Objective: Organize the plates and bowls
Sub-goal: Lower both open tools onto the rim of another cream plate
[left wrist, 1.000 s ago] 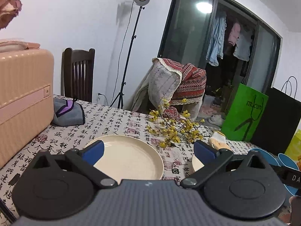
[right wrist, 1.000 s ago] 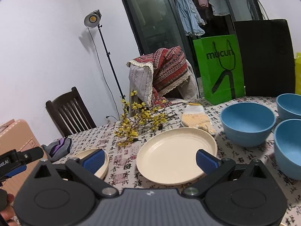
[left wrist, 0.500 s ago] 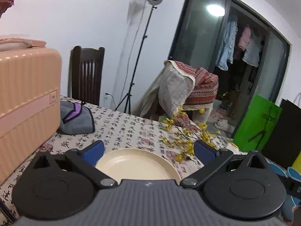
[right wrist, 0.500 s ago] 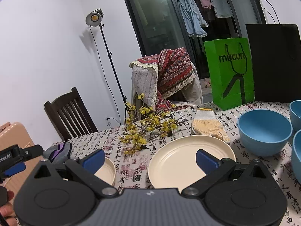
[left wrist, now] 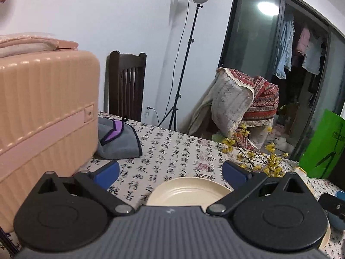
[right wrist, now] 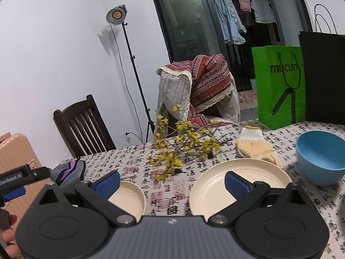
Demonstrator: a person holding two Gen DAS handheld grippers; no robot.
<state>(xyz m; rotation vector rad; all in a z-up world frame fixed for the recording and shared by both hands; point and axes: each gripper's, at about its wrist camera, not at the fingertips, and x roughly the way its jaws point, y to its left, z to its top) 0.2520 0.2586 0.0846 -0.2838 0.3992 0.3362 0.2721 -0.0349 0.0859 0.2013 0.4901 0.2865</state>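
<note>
- Progress: looks like nothing is stacked or sorted yet, so the task reads as barely started.
- Left gripper [left wrist: 170, 171]: jaws spread wide, nothing held. It hovers over the near edge of a small cream round plate [left wrist: 189, 192] on the calligraphy-print tablecloth [left wrist: 172, 151].
- Right gripper [right wrist: 172, 180]: jaws wide open, empty, above the gap between the small cream plate [right wrist: 129, 196] and a larger cream round plate [right wrist: 215, 183].
- The plates lie near each other, not touching.
- Light-blue plastic bowl [right wrist: 321, 157] stands alone, right of the large plate (any other bowls are out of frame).
- Left to do, by my read: stack the plates, group the bowls.
- Clutter: yellow flower sprig [right wrist: 183, 149] and knitted glove [right wrist: 256, 149] just behind the plates.
</note>
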